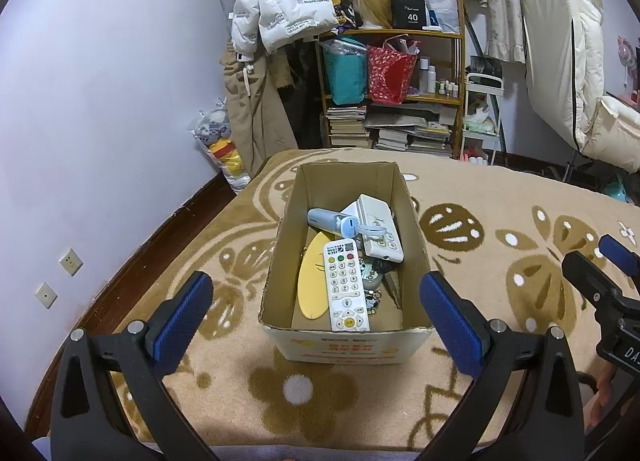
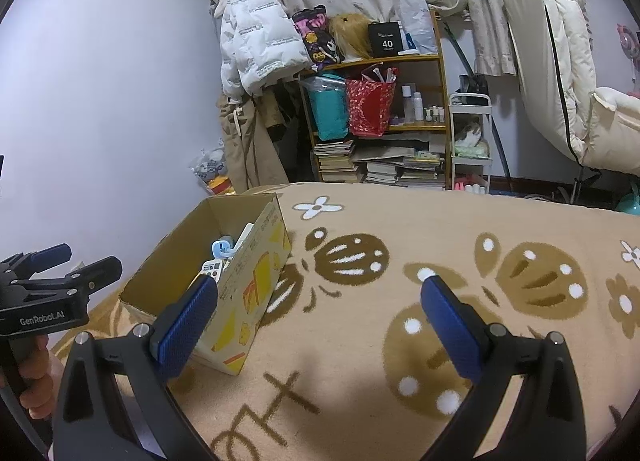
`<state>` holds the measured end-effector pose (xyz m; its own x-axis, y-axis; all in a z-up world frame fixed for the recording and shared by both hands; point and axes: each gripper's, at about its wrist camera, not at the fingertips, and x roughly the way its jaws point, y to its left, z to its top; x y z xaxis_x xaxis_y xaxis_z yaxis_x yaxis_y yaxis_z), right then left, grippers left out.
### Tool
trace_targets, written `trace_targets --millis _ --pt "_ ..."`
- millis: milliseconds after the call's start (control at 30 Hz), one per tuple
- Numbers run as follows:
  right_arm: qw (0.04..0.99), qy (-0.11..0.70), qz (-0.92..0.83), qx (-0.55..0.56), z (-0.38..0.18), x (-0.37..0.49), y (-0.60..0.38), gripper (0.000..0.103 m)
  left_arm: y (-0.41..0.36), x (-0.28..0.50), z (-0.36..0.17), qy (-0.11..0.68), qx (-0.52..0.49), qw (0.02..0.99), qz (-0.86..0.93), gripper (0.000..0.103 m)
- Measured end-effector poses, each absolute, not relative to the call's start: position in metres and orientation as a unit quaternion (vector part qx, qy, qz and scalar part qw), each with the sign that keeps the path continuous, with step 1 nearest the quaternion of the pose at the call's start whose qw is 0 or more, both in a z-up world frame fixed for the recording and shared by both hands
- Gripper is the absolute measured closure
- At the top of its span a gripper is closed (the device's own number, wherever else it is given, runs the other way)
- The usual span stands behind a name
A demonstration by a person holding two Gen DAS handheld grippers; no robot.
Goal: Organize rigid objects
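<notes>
Both your tongs are spread wide and holding nothing: left tongs (image 1: 316, 313) sit low in the left wrist frame, right tongs (image 2: 320, 317) low in theirs. The cardboard box (image 1: 280, 261) sits dead centre on the blanket (image 1: 480, 197), with a white remote (image 1: 346, 287), a yellow oval thing (image 1: 312, 285) and a pale blue gadget (image 1: 332, 221) inside.

A cardboard box (image 1: 348, 345) is set on a blanket (image 1: 500, 197). In the box, a remote (image 1: 345, 287) is laid at the front, with a flat oval thing (image 1: 311, 285) to its left. Behind them a small bottle (image 1: 332, 221) and another remote (image 1: 380, 229) are found. A shelf (image 1: 400, 35) is seen far behind the box.
</notes>
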<state>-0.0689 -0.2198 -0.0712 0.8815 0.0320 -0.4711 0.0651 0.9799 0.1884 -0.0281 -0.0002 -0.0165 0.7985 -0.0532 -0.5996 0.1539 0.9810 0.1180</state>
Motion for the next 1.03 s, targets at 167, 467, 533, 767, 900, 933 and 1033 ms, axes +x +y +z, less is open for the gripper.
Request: trace_targets --millis 167,467,533,767,900,933,1033 --pt "0.965 0.244 -0.008 0.099 -0.0711 -0.0691 -0.2206 0.0 -0.0001 -0.0281 -0.0167 0.313 0.08 0.945 -0.056 0.001" --pt "0.965 0.243 -0.009 0.099 -0.071 -0.0695 -0.2215 0.0 0.0003 -0.028 -0.0167 0.314 0.08 0.944 -0.054 0.001" --pt "0.965 0.244 -0.008 0.099 -0.0707 -0.0693 -0.2213 0.0 0.0008 -0.0279 -0.0168 0.315 0.079 0.944 -0.055 0.001" --pt "0.965 0.244 -0.008 0.098 -0.0706 -0.0694 -0.222 0.0 0.0029 -0.0277 -0.0148 0.311 0.081 0.945 -0.054 0.001" --pt "0.965 0.244 -0.008 0.098 -0.0705 -0.0691 -0.2214 0.0 0.003 -0.0279 -0.0143 0.31 0.081 0.946 -0.053 0.001" --pt "0.965 0.244 -0.008 0.098 -0.0707 -0.0694 -0.2225 0.0 0.0032 -0.0277 -0.0141 0.309 0.081 0.946 -0.053 0.001" --pt "0.965 0.244 -0.009 0.096 -0.0702 -0.069 -0.2207 0.0 0.0028 -0.0281 -0.0129 0.307 0.081 0.947 -0.054 0.001"
